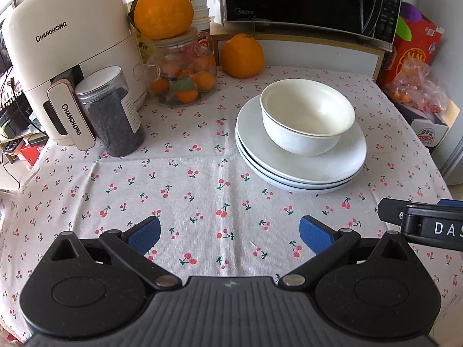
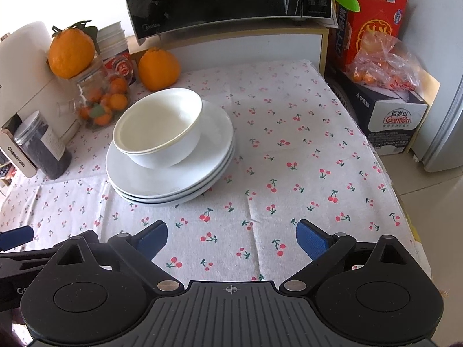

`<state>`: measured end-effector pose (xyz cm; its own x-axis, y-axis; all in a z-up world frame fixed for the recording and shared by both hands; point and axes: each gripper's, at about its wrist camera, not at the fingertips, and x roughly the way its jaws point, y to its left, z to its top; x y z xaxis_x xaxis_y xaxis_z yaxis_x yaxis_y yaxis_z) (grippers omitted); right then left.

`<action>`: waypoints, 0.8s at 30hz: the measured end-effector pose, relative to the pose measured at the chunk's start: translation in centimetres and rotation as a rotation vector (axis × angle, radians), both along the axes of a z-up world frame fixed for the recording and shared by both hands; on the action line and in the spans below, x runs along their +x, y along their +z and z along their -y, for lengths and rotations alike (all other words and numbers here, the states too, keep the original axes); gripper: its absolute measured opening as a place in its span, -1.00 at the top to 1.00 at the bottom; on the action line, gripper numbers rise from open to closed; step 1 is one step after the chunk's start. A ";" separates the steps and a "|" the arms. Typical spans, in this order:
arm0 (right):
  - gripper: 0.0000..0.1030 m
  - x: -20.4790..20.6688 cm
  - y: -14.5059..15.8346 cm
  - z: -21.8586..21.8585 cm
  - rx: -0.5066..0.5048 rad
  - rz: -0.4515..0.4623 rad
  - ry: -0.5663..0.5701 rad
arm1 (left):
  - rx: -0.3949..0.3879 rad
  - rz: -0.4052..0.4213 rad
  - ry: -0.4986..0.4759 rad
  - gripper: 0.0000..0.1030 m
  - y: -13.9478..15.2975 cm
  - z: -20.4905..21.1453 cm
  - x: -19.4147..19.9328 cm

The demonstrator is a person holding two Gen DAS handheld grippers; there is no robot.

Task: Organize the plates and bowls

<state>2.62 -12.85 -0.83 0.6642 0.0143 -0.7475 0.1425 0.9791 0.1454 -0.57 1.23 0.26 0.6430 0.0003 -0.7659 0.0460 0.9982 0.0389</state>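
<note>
Both your grippers, left gripper (image 1: 230, 232) and right gripper (image 2: 231, 235), are hovering with jaws apart and empty, bowls (image 1: 308, 115) nesting on stacked plates (image 1: 301, 167) to save space.

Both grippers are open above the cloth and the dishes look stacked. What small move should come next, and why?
Probably draw both grippers back. The bowls sit nested on the stacked plates, and the left gripper and right gripper stand open and empty, so little seems left to do.
</note>
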 end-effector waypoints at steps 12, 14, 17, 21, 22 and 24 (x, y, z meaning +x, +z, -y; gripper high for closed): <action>-0.89 0.1 -0.2 0.0 -0.001 -0.008 0.001 | 0.003 -0.003 -0.002 -0.99 -0.1 0.0 0.0; -0.89 0.1 -0.2 0.0 -0.001 -0.010 -0.001 | 0.003 -0.003 -0.001 -0.99 -0.1 0.0 0.0; -0.89 0.1 -0.2 0.0 0.000 -0.011 -0.002 | 0.003 -0.004 0.000 -0.99 -0.1 0.0 0.0; -0.89 0.1 -0.2 0.0 -0.001 -0.012 -0.001 | 0.002 -0.005 0.000 -0.99 -0.1 0.0 -0.1; -0.89 0.1 -0.2 0.0 -0.001 -0.012 -0.001 | 0.002 -0.006 0.000 -0.99 -0.2 0.0 -0.1; -0.89 0.1 -0.2 0.0 0.000 -0.012 -0.002 | 0.002 -0.006 0.000 -0.99 -0.2 0.0 -0.1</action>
